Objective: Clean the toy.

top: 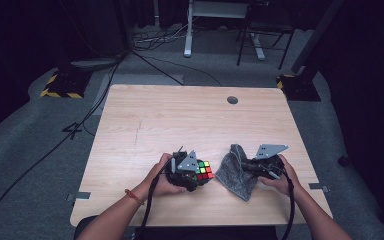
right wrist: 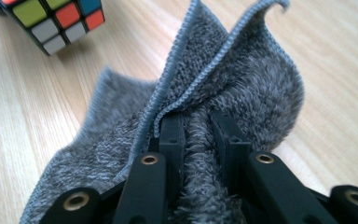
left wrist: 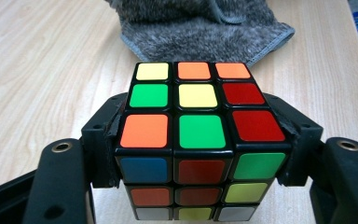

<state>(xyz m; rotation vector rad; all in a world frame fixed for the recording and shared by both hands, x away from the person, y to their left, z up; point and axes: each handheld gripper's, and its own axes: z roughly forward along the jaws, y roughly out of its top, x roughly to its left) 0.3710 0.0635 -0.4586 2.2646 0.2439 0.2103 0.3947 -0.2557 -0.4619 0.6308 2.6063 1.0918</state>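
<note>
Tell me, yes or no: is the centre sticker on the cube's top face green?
No: in the left gripper view the cube, clamped in the left gripper, shows a yellow centre sticker on top.

I see the scrambled cube (left wrist: 191,140) clamped at its two sides in my left tool (left wrist: 196,149), near the front edge of the desk (top: 180,115). The grey fluffy cloth (right wrist: 242,88) is just beside it, pinched in my right tool (right wrist: 198,140), folds standing up.

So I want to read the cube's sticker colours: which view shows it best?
The left gripper view: the cube sits close, clamped between its jaws, two faces legible. The high view shows it small; the right gripper view catches a corner.
</note>
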